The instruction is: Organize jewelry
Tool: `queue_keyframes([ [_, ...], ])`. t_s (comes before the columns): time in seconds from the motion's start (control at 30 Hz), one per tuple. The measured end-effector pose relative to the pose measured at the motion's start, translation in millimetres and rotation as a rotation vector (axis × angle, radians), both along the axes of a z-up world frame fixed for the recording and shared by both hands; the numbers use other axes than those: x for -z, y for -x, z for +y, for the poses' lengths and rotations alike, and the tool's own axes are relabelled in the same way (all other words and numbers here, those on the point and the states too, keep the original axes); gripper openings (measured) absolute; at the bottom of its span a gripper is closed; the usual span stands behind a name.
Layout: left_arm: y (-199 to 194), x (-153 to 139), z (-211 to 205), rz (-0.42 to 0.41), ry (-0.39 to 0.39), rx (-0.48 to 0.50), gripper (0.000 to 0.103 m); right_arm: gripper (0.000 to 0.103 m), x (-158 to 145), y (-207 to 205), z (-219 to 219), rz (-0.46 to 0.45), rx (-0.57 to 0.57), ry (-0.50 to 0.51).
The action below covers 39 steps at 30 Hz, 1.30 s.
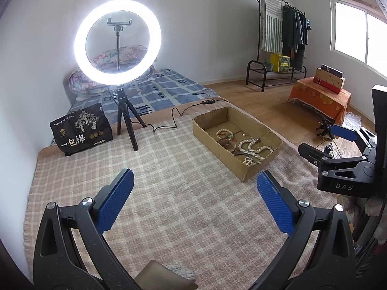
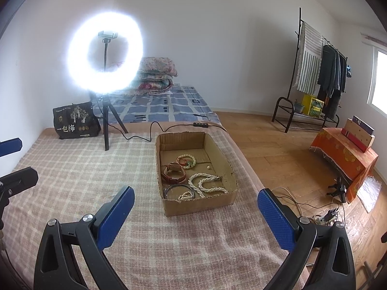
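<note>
A shallow cardboard box (image 2: 219, 199) lies on the checked blanket and holds the jewelry. Inside are a long pearl necklace (image 2: 205, 184), a brown leather watch (image 2: 173, 172), a pale bead bracelet with a green charm (image 2: 187, 160), a thin dark bangle (image 2: 177, 189) and one loose bead (image 2: 208, 167). The same box (image 1: 251, 169) sits ahead and right in the left wrist view, with the pearl necklace (image 1: 251, 147) in it. My left gripper (image 1: 194, 180) is open and empty over the blanket. My right gripper (image 2: 196, 197) is open and empty, just short of the box's near wall.
A lit ring light on a tripod (image 2: 105, 53) and a black printed bag (image 2: 76, 120) stand at the blanket's far left, a cable (image 2: 154, 128) running behind the box. Wooden floor (image 2: 278, 149), a clothes rack (image 2: 314, 77) and an orange-draped stand (image 2: 343, 154) lie to the right.
</note>
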<state>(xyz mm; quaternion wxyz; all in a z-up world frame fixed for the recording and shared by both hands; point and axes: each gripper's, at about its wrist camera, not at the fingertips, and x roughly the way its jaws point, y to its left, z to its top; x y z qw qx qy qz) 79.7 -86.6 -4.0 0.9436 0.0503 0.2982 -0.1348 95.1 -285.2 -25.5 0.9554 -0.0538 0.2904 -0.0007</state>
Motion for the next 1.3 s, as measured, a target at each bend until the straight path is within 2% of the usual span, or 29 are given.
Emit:
queue_keyframes([
  [1.3,1.9,-0.6,-0.6,-0.002,-0.001,0.002,0.103,0.103,3.6,-1.2,6.0,0.013,-0.011,0.007],
])
